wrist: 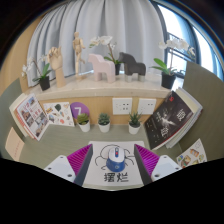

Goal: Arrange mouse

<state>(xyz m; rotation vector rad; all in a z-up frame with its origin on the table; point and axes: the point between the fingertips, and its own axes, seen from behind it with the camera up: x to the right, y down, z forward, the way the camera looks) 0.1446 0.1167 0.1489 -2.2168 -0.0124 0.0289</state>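
Observation:
A white and blue mouse (114,158) lies on a white sheet (100,176) that bears a drawn outline and printed characters, on the green table top. My gripper (114,152) is open. The mouse stands between the fingers, with a gap at each side to the left magenta pad (80,161) and the right magenta pad (148,160). The mouse rests on the sheet inside the drawn outline, its front end pointing away from me.
Three small potted plants (104,122) stand at the wall beyond the sheet. A magazine (34,115) leans at the left and another (170,118) at the right. A shelf (100,84) above holds figurines and plants. Papers (192,154) lie at the right.

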